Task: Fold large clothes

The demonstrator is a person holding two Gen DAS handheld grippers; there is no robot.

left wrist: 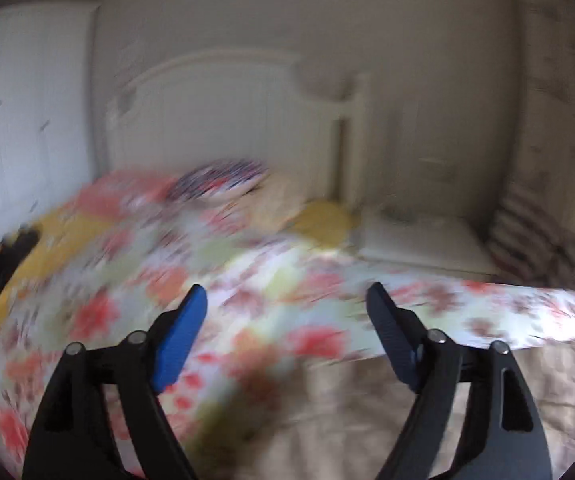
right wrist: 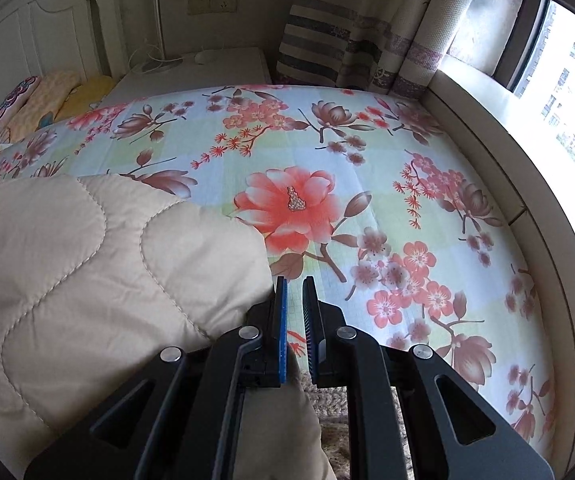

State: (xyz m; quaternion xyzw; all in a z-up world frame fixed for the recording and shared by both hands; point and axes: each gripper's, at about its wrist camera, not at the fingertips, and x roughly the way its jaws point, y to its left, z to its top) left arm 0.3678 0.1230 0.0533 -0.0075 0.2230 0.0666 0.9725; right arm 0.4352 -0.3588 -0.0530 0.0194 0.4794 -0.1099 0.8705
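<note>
Left gripper [left wrist: 287,300]: jaws wide apart, nothing held, view blurred. Right gripper [right wrist: 295,292]: jaws near closed, narrow gap; grip on quilt [right wrist: 87,260] cannot be told. Quilt at 9 o'clock on bed [right wrist: 367,152]. Advised: edge pinched fully, both corners lifted level.

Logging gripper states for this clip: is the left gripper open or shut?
Open. The left gripper has its blue pads spread wide apart, nothing between them, above the floral bedsheet.
</note>
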